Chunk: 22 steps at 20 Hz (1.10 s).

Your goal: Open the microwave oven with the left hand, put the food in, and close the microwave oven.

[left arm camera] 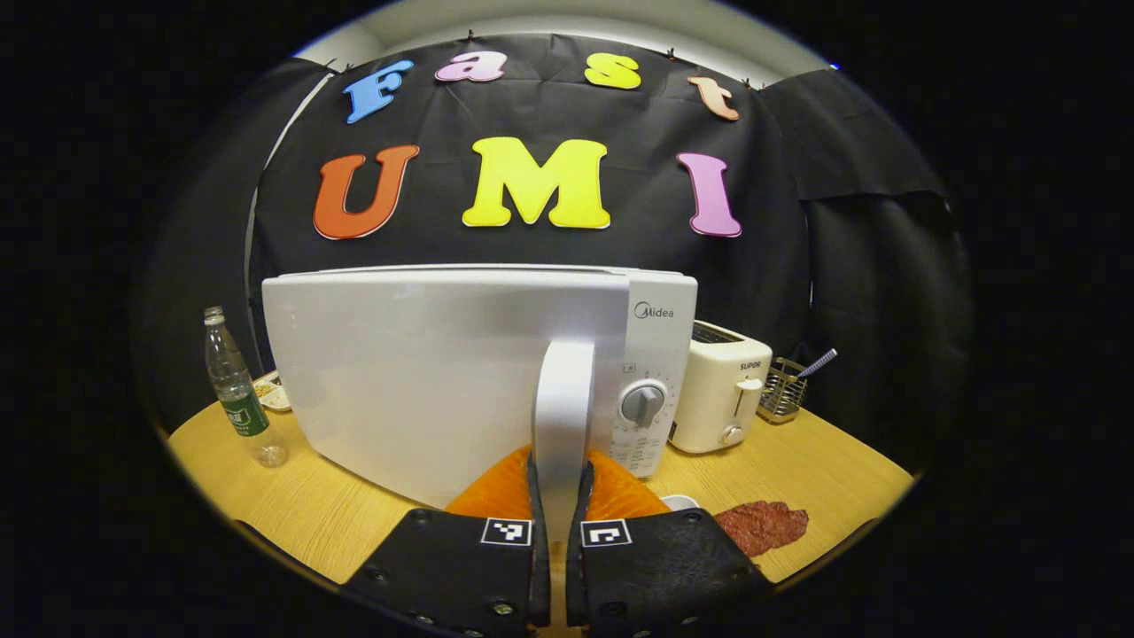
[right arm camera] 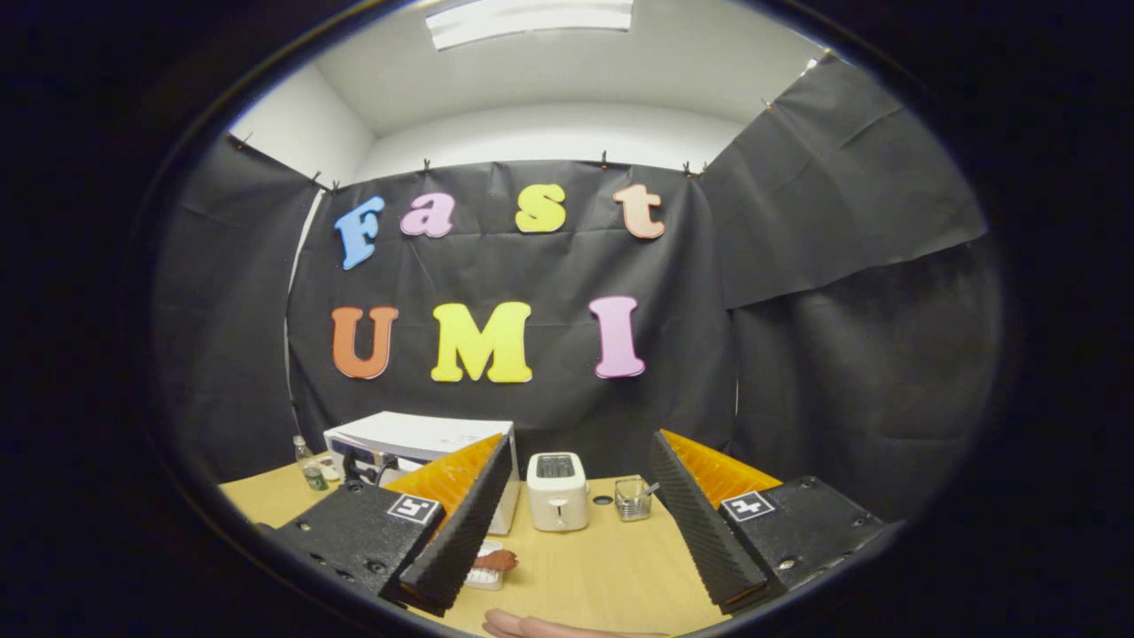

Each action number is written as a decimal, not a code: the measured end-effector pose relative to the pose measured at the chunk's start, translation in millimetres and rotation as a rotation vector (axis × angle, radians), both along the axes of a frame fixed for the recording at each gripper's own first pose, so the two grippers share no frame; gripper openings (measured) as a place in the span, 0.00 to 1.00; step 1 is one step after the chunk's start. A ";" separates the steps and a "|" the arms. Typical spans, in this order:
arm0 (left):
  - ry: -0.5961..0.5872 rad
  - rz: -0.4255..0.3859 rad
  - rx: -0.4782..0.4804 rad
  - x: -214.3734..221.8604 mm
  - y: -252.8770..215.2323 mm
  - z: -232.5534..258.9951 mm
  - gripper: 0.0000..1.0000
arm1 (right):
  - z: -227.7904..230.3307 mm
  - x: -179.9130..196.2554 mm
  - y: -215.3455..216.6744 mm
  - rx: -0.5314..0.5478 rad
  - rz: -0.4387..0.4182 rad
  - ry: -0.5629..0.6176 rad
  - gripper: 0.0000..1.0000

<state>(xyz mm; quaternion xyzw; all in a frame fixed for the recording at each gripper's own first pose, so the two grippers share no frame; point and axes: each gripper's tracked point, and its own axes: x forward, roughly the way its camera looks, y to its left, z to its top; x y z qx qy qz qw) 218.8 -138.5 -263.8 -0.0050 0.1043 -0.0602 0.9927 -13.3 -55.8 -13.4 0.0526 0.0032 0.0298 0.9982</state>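
A white microwave [left arm camera: 660, 310] stands on the wooden table [left arm camera: 292, 509]. Its door [left arm camera: 416, 381] faces me, and the handle side seems a little forward of the control panel. My left gripper [left arm camera: 561, 462] is shut on the door's upright white handle [left arm camera: 563, 390]. The food, a flat reddish-brown slab [left arm camera: 760, 525], lies on the table right of the microwave. In the right gripper view the slab [right arm camera: 494, 560] rests by a small white dish [right arm camera: 483, 578]. My right gripper [right arm camera: 582, 452] is open, held high above the table, with nothing between its fingers.
A water bottle [left arm camera: 235, 390] and a small snack dish [left arm camera: 270, 392] stand left of the microwave. To its right are a cream toaster [left arm camera: 718, 390] and a wire holder [left arm camera: 784, 390]. A person's hand [right arm camera: 532, 627] shows at the bottom of the right gripper view.
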 end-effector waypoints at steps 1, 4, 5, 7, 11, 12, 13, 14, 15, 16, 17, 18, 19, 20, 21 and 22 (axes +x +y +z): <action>0.002 -0.007 -0.002 -10.0 5.0 -0.6 0.06 | -1.3 -2.0 3.3 -0.007 0.001 0.001 0.90; -0.011 -0.026 -0.009 -42.9 24.9 -0.2 0.06 | -8.4 -8.0 12.5 -0.028 0.003 0.010 0.90; -0.009 -0.025 -0.013 -53.4 32.8 -1.2 0.06 | -9.9 -10.3 17.8 -0.027 0.011 0.010 0.90; -0.018 -0.021 -0.014 -77.6 51.2 -1.4 0.06 | -14.4 -14.5 24.1 -0.027 0.022 0.013 0.90; -0.023 0.044 0.031 -123.5 107.3 -3.1 0.06 | -23.6 -19.7 39.5 -0.026 0.047 0.024 0.90; -0.024 0.067 0.032 -134.8 125.4 -4.3 0.06 | -25.7 -20.2 43.3 -0.024 0.052 0.024 0.90; -0.026 0.093 0.033 -145.3 144.0 -3.9 0.06 | -27.1 -20.9 47.4 -0.026 0.058 0.024 1.00; -0.025 0.117 0.044 -158.5 165.0 -4.3 0.06 | -28.1 -21.2 51.5 -0.033 0.063 0.024 0.90; -0.033 0.139 0.053 -165.3 184.4 -4.0 0.06 | -29.3 -22.2 54.4 -0.038 0.068 0.025 0.90; -0.030 0.153 0.062 -173.3 202.8 -4.8 0.06 | -29.9 -23.3 58.1 -0.043 0.074 0.025 0.90; -0.030 0.174 0.067 -179.8 223.8 -5.5 0.06 | -31.7 -25.3 61.4 -0.048 0.081 0.025 0.90; -0.031 0.195 0.062 -183.5 247.7 -4.4 0.06 | -31.0 -26.8 65.3 -0.050 0.090 0.022 0.91; -0.014 0.181 0.025 -186.2 260.8 -7.7 0.05 | -31.4 -28.0 67.8 -0.049 0.096 0.020 0.91; -0.005 0.169 -0.022 -188.0 272.7 -9.6 0.05 | -31.1 -28.4 70.0 -0.049 0.101 0.018 0.91; -0.005 0.152 -0.049 -186.7 281.9 -9.0 0.07 | -32.8 -29.4 72.1 -0.052 0.105 0.017 0.90; -0.017 0.119 -0.048 -190.2 287.7 -6.1 0.08 | -32.7 -29.7 74.1 -0.057 0.107 0.018 0.90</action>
